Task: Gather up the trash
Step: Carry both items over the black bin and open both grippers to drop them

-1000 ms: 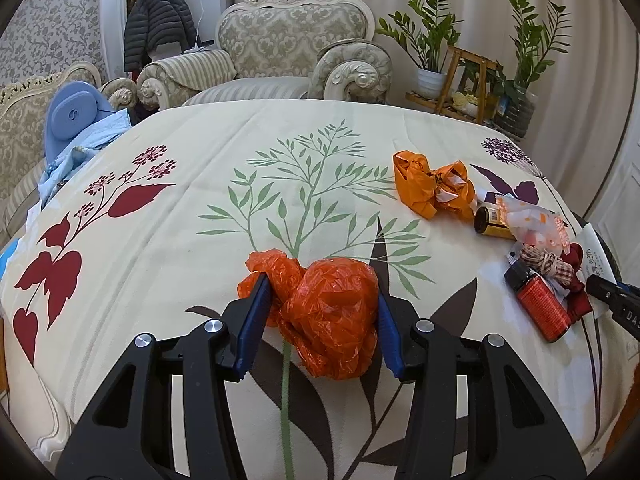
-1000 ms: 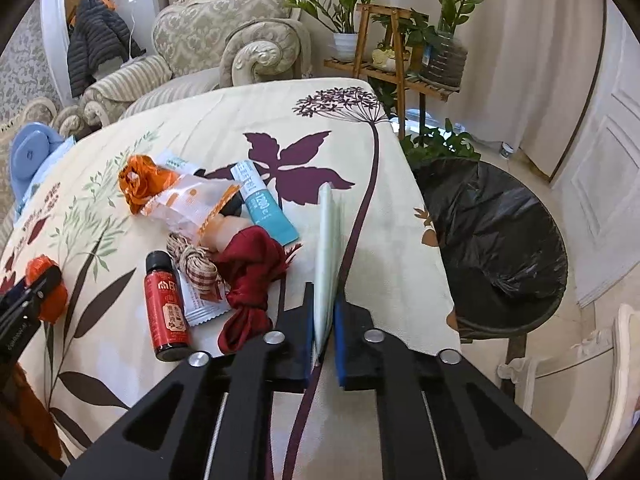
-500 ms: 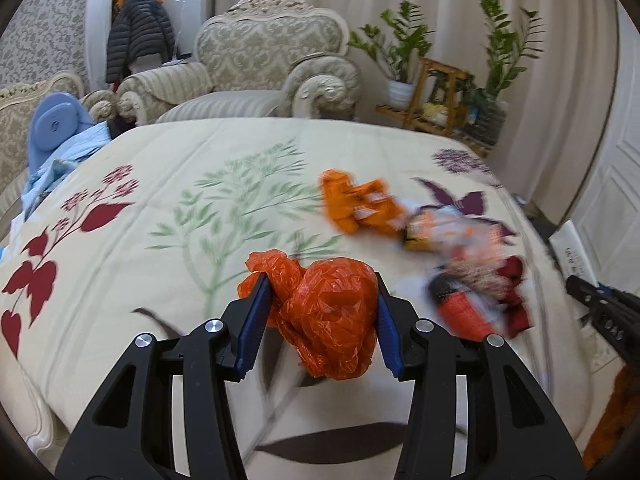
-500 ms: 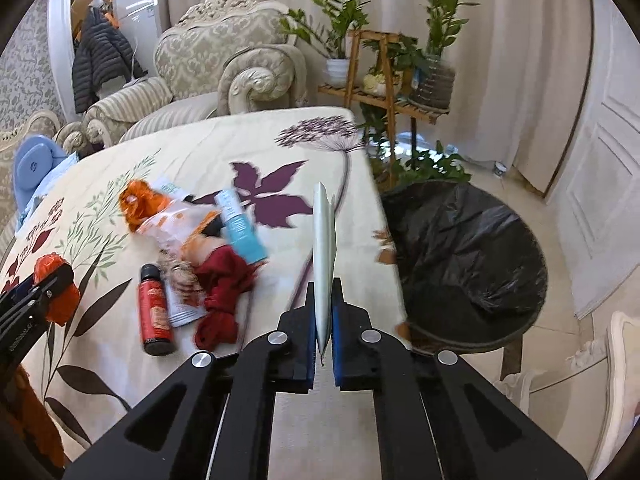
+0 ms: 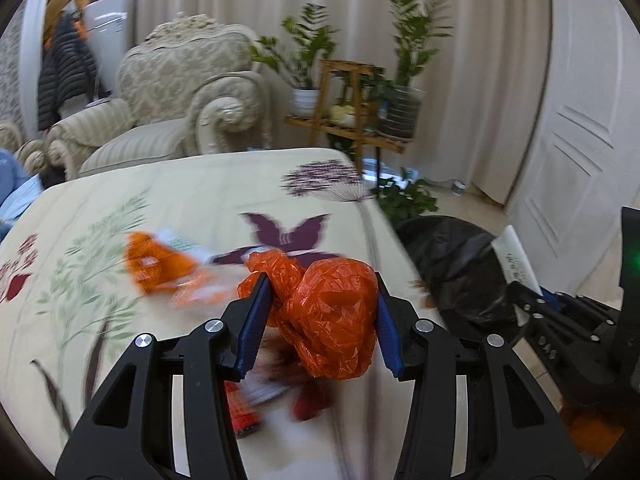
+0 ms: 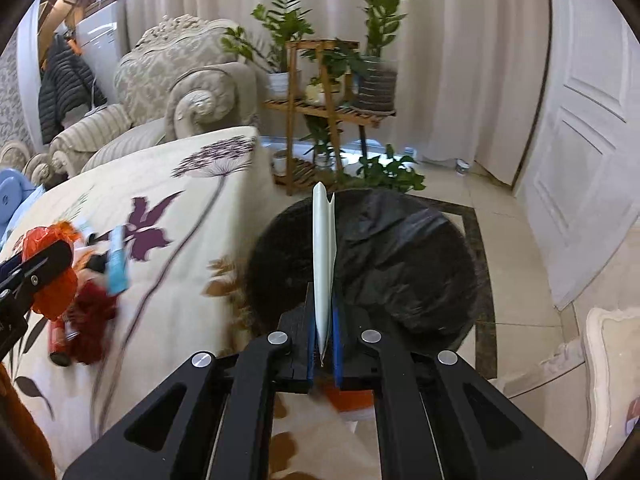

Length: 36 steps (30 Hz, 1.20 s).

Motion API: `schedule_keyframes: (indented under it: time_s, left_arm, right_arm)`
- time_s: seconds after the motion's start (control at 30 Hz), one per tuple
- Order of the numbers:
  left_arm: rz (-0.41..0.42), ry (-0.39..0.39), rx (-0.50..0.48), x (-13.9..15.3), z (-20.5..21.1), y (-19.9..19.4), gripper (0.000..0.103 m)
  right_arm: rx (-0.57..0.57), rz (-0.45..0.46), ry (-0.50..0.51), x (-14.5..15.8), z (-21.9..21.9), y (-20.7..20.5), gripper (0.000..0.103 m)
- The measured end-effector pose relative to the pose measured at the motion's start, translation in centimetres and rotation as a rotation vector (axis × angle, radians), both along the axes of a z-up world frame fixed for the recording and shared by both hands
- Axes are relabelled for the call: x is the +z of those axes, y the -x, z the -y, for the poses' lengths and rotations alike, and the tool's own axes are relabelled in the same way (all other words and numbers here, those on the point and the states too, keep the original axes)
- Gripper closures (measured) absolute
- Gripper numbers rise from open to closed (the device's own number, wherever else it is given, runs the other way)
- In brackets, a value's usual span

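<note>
Nearest in left wrist view: left gripper [image 5: 320,316] clamped on a crumpled orange plastic bag [image 5: 328,316], blue pads [image 5: 254,320] pressing both sides, bag bulging above and below. Right wrist view: right gripper [image 6: 323,332] pinched tight on a thin pale flat wrapper [image 6: 323,264] that stands up edge-on from between the pads. What changed vs a sec ago: both hands have swung off the desk [image 5: 180,200] toward the bin — earlier the orange bag hung over the middle of the floral cloth and the wrapper was just coming up off the cloth near the edge; now the wrapper sits in line w/ the black-lined trash bin [image 6: 380,256] on the floor just beside the desk edge, and the left gripper has the bin [image 5: 452,264] ahead and to its right (background blur fits a fast sweep). Grip on both items unchanged. Means: pick step done for these two, transport nearly done, drop is next; the right looks closer to a release than the left, though whether it's truly over the opening I can't tell. Further out on the desk, more trash left: another orange bag/wrapper clump [image 5: 156,264], a red bottle [image 6: 60,344], dark red cloth-like piece [image 6: 94,320], light blue tube [image 6: 118,264]; all blurred. Beyond: armchair [image 6: 180,92], plant stand [image 6: 328,92], curtains.
</note>
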State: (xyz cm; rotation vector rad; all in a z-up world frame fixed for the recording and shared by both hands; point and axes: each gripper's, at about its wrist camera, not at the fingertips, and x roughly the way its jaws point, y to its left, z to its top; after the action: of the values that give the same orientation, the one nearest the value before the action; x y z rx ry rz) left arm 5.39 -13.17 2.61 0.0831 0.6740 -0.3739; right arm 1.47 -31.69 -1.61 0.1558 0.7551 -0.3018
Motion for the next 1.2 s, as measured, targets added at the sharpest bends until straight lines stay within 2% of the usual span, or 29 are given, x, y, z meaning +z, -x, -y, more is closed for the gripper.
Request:
schedule_keyframes:
  time_s: [0.17, 0.3, 0.53, 0.9, 1.03, 1.13, 1.2]
  left_arm:
    - [-0.013, -0.031, -0.054, -0.9, 4.8, -0.8, 0.056]
    - [-0.052, -0.042, -0.077, -1.5, 7.3, -1.8, 0.056]
    - [-0.074, -0.091, -0.113, -2.5, 12.0, -2.7, 0.056]
    - [-0.095, -0.155, -0.123, -4.1, 15.3, -4.5, 0.055]
    - [-0.111, -0.162, -0.112, -4.2, 15.5, -4.6, 0.042]
    - [-0.111, -0.160, -0.107, -4.1, 15.5, -4.7, 0.035]
    - [-0.107, -0.156, -0.106, -4.1, 15.4, -4.7, 0.032]
  right_arm:
    - [-0.019, 0.003, -0.008, -0.6, 2.8, -0.5, 0.096]
    - [-0.022, 0.004, -0.007, -1.0, 4.4, -1.0, 0.096]
    - [-0.038, 0.002, -0.023, -1.5, 7.0, -1.8, 0.096]
    - [-0.052, -0.034, -0.034, -3.0, 8.7, -2.8, 0.096]
    - [-0.063, -0.047, -0.055, -3.4, 9.2, -3.4, 0.096]
    - [-0.071, -0.046, -0.059, -3.5, 9.4, -3.4, 0.092]
    - [-0.076, -0.044, -0.058, -3.5, 9.5, -3.2, 0.086]
